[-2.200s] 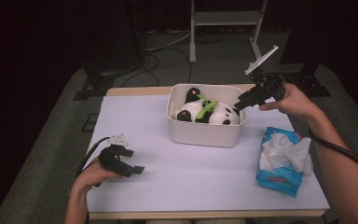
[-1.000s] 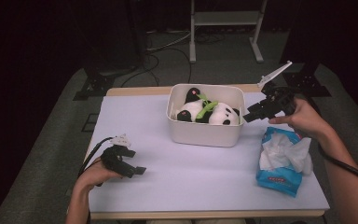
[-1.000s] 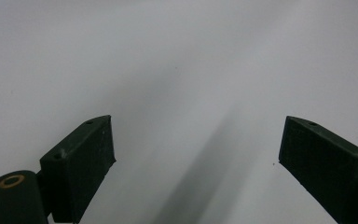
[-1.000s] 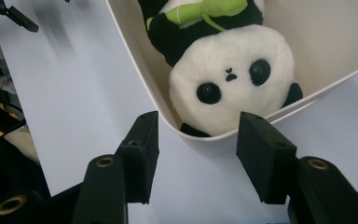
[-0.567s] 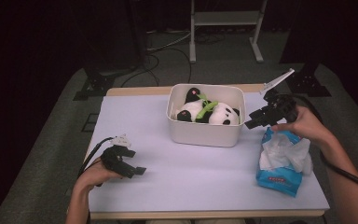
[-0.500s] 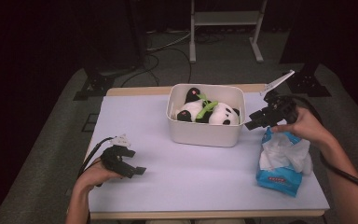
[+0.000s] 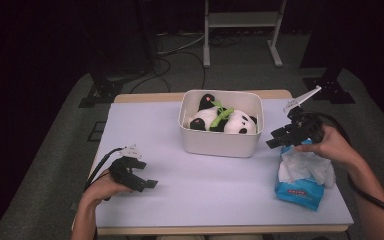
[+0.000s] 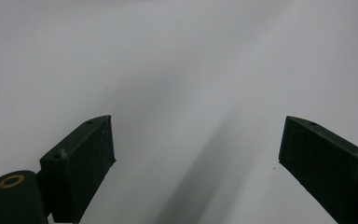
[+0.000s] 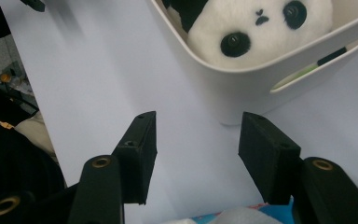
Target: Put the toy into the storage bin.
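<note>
My right tool (image 7: 282, 138) has come down and toward me from above the white bin (image 7: 220, 144), and now hovers just over the far end of the tissue pack (image 7: 302, 182). My left tool (image 7: 141, 179) has stayed where it was, at about 8 o'clock on the table (image 7: 180, 200).

The pack is blue, with a small red-and-white label on the side facing me; the writing is too blurred to read. White tissue bunches out of its top.

The pack lies at about 4 o'clock on the table, directly below and toward me from my right tool, at roughly 5 o'clock of its tips. In the right gripper view its blue edge and a bit of tissue (image 9: 242, 217) peek in between the bases of the jaws. Its long axis runs from about 11 o'clock to 5 o'clock, the near end pointing toward the table's near right corner.

My right tool stands fairly wide apart with nothing between the pads; the bin with the panda toy (image 9: 261, 28) sits ahead of it at 1 o'clock. My left tool is spread wide over bare table, gripping nothing.
</note>
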